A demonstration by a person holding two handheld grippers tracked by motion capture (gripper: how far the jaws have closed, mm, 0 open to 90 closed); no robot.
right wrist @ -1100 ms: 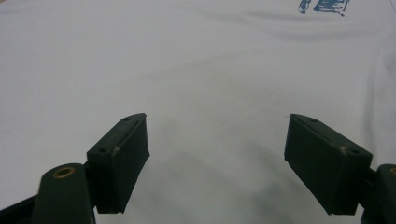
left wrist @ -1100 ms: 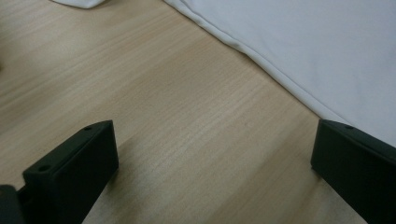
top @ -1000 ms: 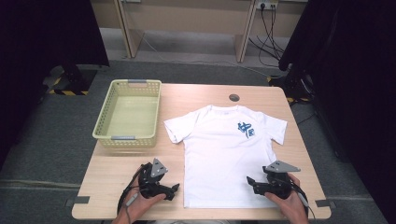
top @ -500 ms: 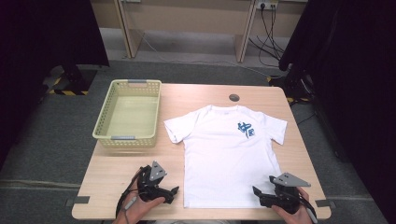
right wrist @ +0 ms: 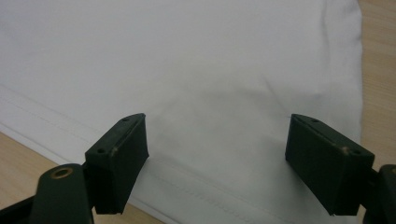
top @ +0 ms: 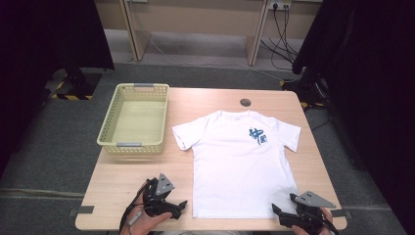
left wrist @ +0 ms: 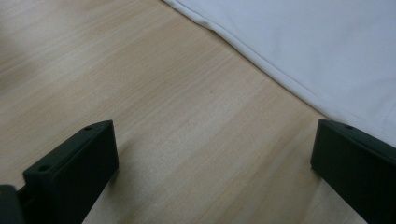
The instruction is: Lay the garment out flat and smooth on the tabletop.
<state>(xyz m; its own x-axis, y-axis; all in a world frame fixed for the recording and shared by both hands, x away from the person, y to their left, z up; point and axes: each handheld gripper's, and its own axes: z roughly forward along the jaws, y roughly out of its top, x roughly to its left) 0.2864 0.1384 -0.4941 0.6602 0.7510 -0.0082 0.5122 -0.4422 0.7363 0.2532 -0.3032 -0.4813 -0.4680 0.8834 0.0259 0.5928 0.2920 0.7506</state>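
Light wooden tabletop (top: 137, 169) carries a white T-shirt (top: 235, 161) flat at its middle, hem by the near edge. Both tongs are spread wide: the left gripper (top: 182, 204) beside the hem's left corner, the right gripper (right wrist: 215, 154) over its right corner. A yellow basket (top: 111, 128) stands at the far left.

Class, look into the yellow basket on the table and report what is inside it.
The yellow basket looks empty in the high view: its pale bare floor shows, with nothing lying on it. The strip just behind its near wall is hidden from this angle.
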